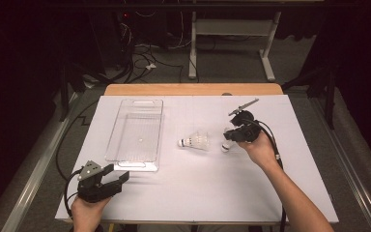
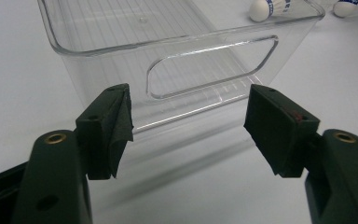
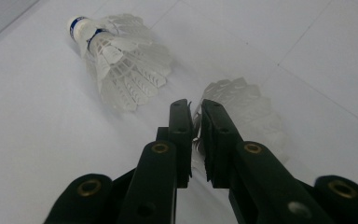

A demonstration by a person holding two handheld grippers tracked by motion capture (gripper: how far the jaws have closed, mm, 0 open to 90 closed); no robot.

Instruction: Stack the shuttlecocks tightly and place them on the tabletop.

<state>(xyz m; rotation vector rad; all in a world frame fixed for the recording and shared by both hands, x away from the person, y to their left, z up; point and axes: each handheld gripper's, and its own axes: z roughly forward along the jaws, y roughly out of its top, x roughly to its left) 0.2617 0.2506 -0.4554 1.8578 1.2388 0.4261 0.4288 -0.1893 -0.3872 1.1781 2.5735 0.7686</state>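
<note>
Two shuttlecocks lie on the white bench point(image 1: 270, 193), both to the right of a clear plastic bin point(image 1: 136, 134). At the near left corner, the left gripper point(image 1: 117, 177) rests low on the bench in the person's left hand point(image 1: 88, 212), its jaws spread wide with nothing between them. In the left gripper view the jaws face the bin's short end wall with its cut-out handle point(image 2: 212, 65); the pads sit just in front of that wall, apart from it. The bin stands lengthwise on the bench with nothing in it. Right of the bin, the free shuttlecock point(image 1: 195, 141) lies on its side, cork toward the bin and feathers toward the right. Just beside it, the right gripper point(image 1: 231, 137) points down at the second shuttlecock point(image 1: 226, 146), whose cork shows below the jaws. In the right gripper view the jaws are nearly together, pinching the feather skirt point(image 3: 242, 100) of that shuttlecock, which rests on the bench.
</note>
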